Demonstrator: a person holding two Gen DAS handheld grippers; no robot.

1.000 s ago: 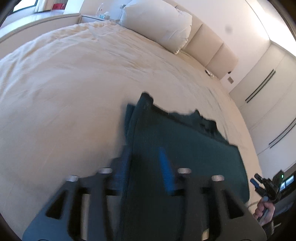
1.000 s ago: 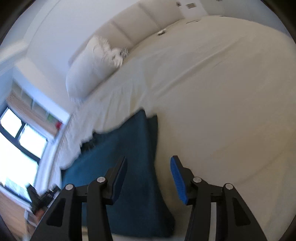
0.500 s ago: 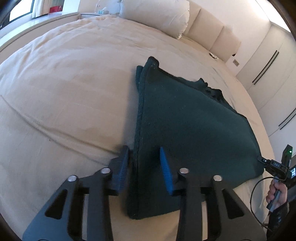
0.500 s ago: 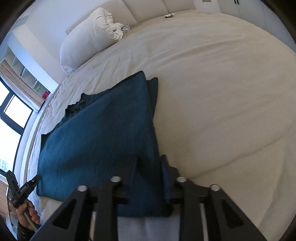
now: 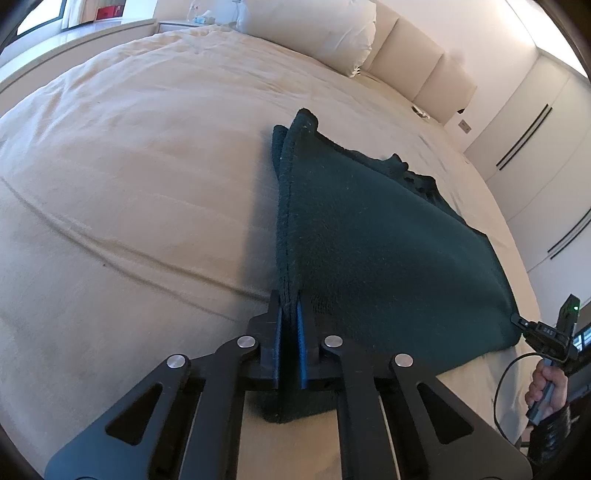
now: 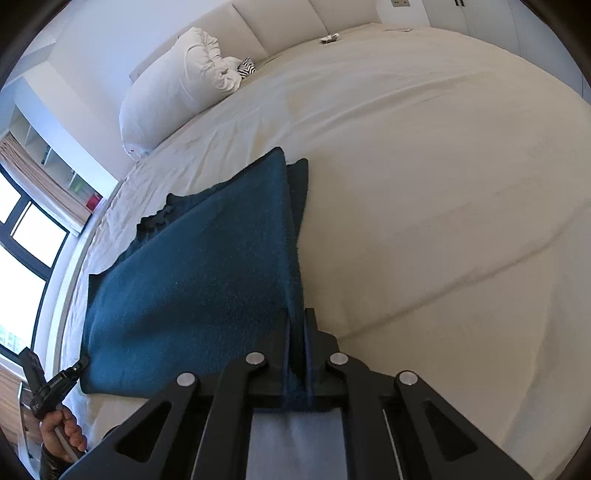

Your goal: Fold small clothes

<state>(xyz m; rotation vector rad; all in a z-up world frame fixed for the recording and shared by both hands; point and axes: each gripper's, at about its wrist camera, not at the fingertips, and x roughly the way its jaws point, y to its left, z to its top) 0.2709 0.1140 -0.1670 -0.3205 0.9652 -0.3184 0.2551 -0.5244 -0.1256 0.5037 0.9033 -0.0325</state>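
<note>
So both grippers have a near corner of the dark teal knit garment [image 5: 388,251], which lies on the cream bed [image 5: 129,184] already doubled over, with a second layer peeking out along the far corner. The left gripper [image 5: 290,310] has its fingers pressed together on the left near edge, and the right gripper [image 6: 297,325] is pinching the right near edge the same way, with cloth sandwiched between the pads in both views.

My take on doing this step well: it looks like the setup for carrying the near edge over to the far edge. I'd check each pinch has caught both layers, not just the top one, or the bottom layer stays behind and bunches. Lift both corners evenly, keep the edge taut between them so the middle doesn't sag, and carry it up and over rather than dragging, since thick fuzzy knit like this probably clings to the sheet. Aim to line up with the far edge near the ribbed part [image 5: 417,173].

Pose-wise, both tools sit low, close to the bed, pointing toward the pillow [image 5: 314,33] end, roughly parallel. From each camera you can see the other hand [image 6: 61,428] gripping its handle at the opposite corner.
</note>
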